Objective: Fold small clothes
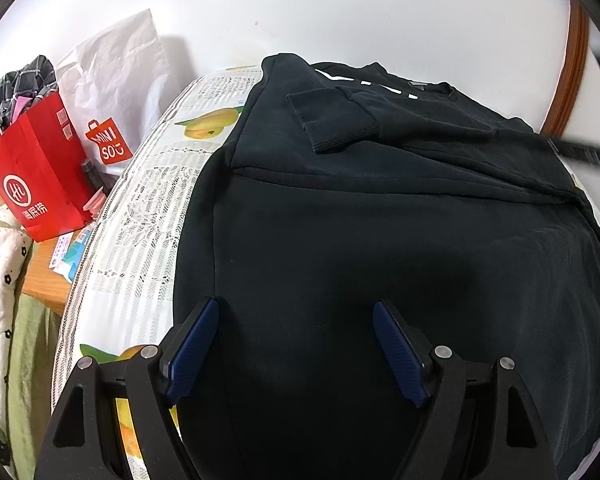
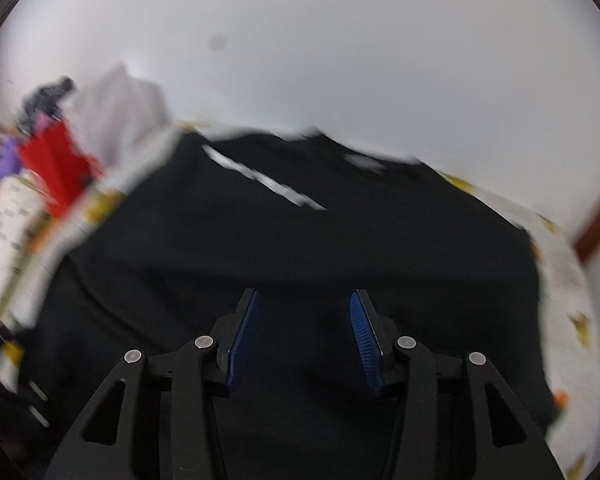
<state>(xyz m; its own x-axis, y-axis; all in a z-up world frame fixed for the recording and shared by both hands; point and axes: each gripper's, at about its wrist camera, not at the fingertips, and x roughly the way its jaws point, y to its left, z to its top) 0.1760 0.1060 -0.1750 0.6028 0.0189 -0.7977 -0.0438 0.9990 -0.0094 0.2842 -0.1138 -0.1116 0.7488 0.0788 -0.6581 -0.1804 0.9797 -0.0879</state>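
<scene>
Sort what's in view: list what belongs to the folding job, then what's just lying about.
For the job: black sweatshirt, with its ribbed sleeve cuff folded across the chest; left gripper; right gripper; fruit-print tablecloth it lies on.

Lying about: red paper bag, white Miniso bag, checked cloth.

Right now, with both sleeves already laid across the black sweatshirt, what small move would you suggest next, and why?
Probably lower the left gripper onto the near hem of the black sweatshirt and pinch it. Its jaws stand open above bare fabric, a ribbed cuff already lies folded across the chest, and the right gripper is open too, holding nothing.
</scene>
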